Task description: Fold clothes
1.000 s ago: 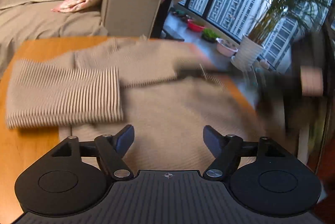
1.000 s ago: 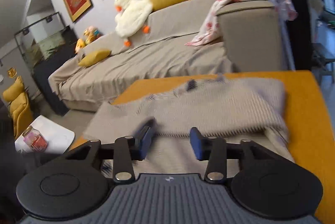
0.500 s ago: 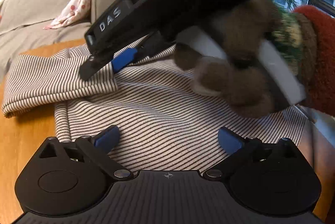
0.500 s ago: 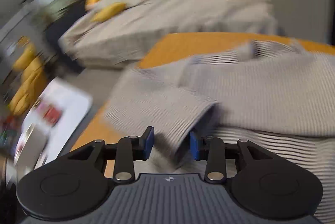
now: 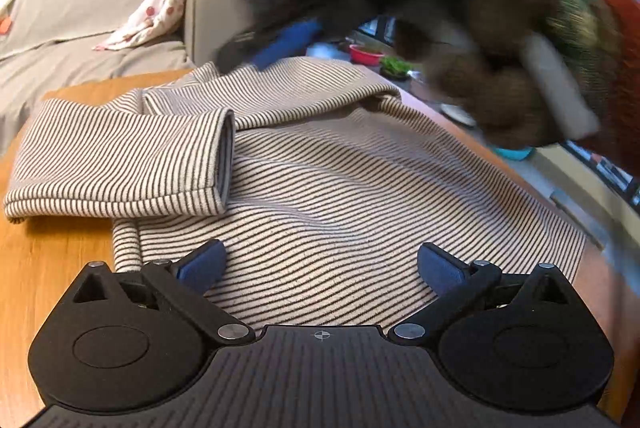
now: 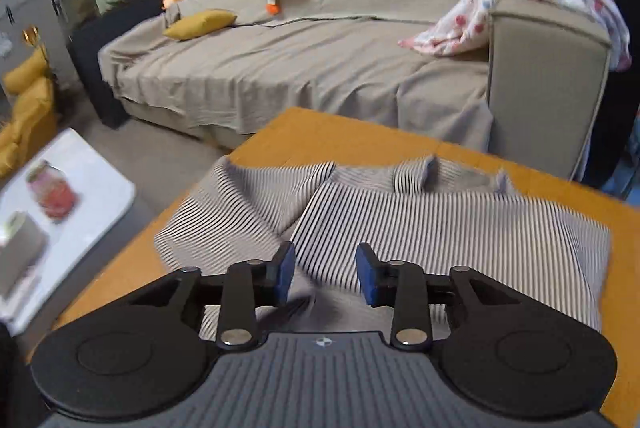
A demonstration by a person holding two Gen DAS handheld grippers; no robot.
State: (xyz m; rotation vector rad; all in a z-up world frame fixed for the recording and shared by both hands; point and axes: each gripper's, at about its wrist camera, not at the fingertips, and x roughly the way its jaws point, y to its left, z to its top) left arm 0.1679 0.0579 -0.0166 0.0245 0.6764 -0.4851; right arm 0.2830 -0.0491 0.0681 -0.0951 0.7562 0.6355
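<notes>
Sweater [image 5: 328, 187], striped, lies flat on the table [image 5: 52, 268] with one sleeve [image 5: 120, 155] folded across its body, its cuff no longer between the right gripper's [image 6: 325, 270] narrow jaws, which have just closed a little more on nothing and now hover above the fabric. Left gripper [image 5: 320, 262] has just spread its jaws wide, empty, low over the near hem, whereas a second ago they stood narrower and the right gripper was only a blur at the far side. By my reading, the sleeve fold is finished and the body fold comes next.
</notes>
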